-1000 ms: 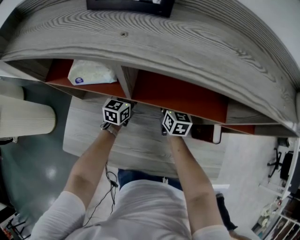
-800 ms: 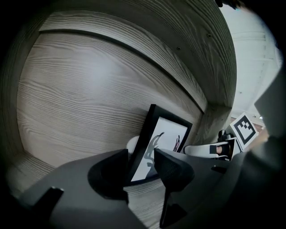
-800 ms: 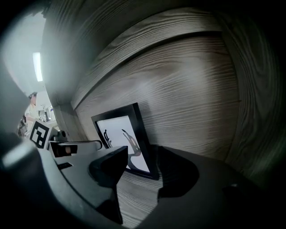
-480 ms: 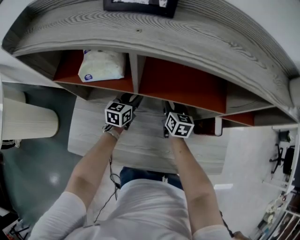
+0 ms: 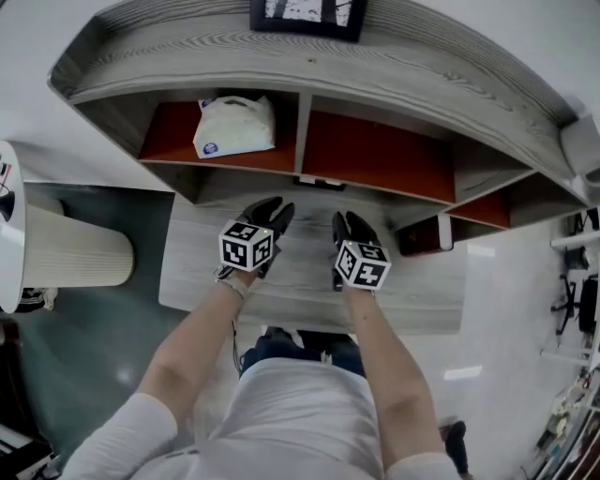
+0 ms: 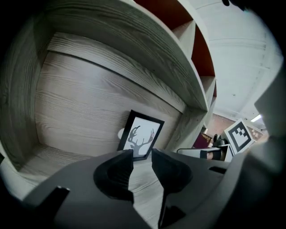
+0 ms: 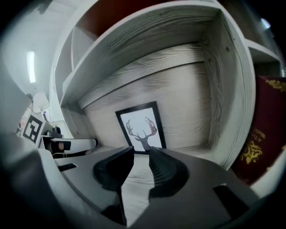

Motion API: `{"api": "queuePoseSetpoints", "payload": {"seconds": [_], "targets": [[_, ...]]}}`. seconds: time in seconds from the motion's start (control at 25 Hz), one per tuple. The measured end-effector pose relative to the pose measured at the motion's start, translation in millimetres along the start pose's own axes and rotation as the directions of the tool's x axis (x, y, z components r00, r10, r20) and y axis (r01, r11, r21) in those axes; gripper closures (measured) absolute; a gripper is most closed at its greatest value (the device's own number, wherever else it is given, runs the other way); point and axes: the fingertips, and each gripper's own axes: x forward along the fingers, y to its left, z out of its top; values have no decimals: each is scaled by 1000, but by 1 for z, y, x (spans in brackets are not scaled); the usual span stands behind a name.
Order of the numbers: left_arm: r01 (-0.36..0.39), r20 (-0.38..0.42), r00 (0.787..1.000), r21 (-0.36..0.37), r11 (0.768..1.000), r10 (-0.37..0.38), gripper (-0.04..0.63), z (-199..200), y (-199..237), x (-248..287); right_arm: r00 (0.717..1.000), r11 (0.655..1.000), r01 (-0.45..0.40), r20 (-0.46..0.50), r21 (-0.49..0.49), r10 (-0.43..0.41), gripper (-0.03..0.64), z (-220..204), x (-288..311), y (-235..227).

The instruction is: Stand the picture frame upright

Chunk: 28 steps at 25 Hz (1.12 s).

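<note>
- frame: picture frame with a deer-antler print stands upright at the back of the table. It leans on the back panel under the cubby shelf, at 12 o'clock of both tongs.
- left tongs: left gripper is empty. Its jaws have just been closing to a narrow gap with nothing between, well apart from the frame.
- right tongs: right gripper is the same, slightly spread and holding nothing.
- change: both hands have pulled back toward 6 o'clock, out from under the shelf.
- meaning: the frame holds on its own, so the task looks done.
- extras: second frame on top at 12 o'clock; white bag at 11 o'clock; burgundy book at 3 o'clock.
</note>
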Motion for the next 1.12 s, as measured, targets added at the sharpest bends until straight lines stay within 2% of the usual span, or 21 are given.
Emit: {"api": "queuePoseSetpoints", "payload": {"seconds": [0.12, 0.32, 0.44, 0.84, 0.96, 1.12], "targets": [[27, -5, 1000, 15, 1000, -27, 482, -3, -10, -23, 1000, 999, 5, 1, 32, -5, 526, -12, -17, 16], [63, 2, 998, 1, 998, -63, 546, -8, -25, -63, 1000, 998, 4, 4, 68, -4, 555, -24, -51, 42], [80, -14, 997, 29, 996, -79, 563, -12, -38, -85, 1000, 996, -9, 23, 85, 7, 561, -23, -72, 57], [116, 30, 993, -8, 993, -116, 578, 7, -88, -151, 993, 995, -99, 58, 1, 99, 563, -2, -139, 100], [132, 47, 990, 14, 991, -133, 580, 20, -110, -165, 988, 990, -138, 71, -21, 139, 563, 7, -158, 112], [156, 51, 986, 84, 984, -161, 578, 34, -142, -178, 978, 986, -169, 123, -6, 168, 563, 29, -187, 120]]}}
